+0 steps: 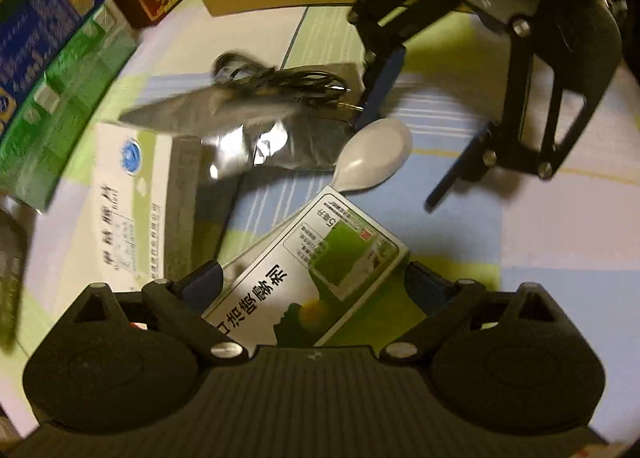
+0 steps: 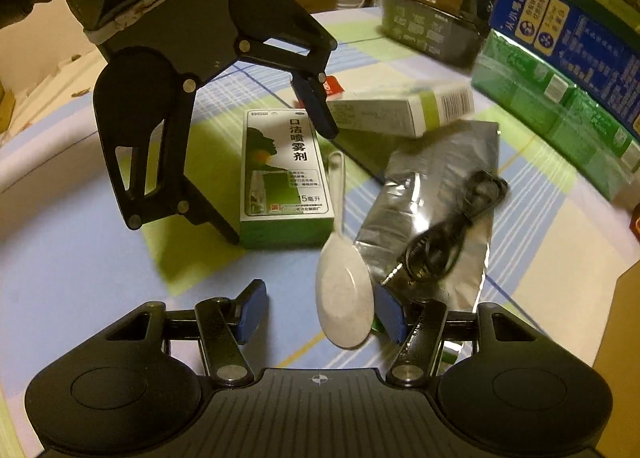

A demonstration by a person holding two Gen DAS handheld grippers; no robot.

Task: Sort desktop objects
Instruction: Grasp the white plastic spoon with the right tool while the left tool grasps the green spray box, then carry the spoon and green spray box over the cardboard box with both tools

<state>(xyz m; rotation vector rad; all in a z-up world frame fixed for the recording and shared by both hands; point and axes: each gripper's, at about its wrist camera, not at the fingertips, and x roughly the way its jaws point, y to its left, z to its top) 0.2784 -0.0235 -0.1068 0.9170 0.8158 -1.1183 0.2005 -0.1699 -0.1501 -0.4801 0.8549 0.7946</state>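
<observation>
White plastic spoon (image 2: 344, 294) nearest, lying flat on the cloth-covered bench (image 2: 80, 258), bowl between the blue pads (image 2: 252, 310) of the right claw (image 2: 320, 312). Claw spread wide and gripping nothing; bowl close against the right-hand pad, clear of the other. Probably light, stiff and smooth, so likely to skid or flip if nipped on the rounded bowl. Better taken across the thin handle, which runs away alongside the spray box.

Just beyond, green and white spray box (image 2: 286, 174) lying label up, touching or almost touching the spoon handle. Left claw (image 1: 312, 286) parted and astride it, one finger near each side. Cannot tell whether the pads touch the card. Likely light, with thin walls apt to dent, so best held gently across the narrow sides.

To the right, crinkled foil pouch (image 2: 436, 210) with a coiled black cable (image 2: 452, 226) on top, both limp.

Further back, white box (image 2: 400, 110) on its side. Along the far edge, green cartons (image 2: 560, 118) and a dark pack (image 2: 432, 18).
</observation>
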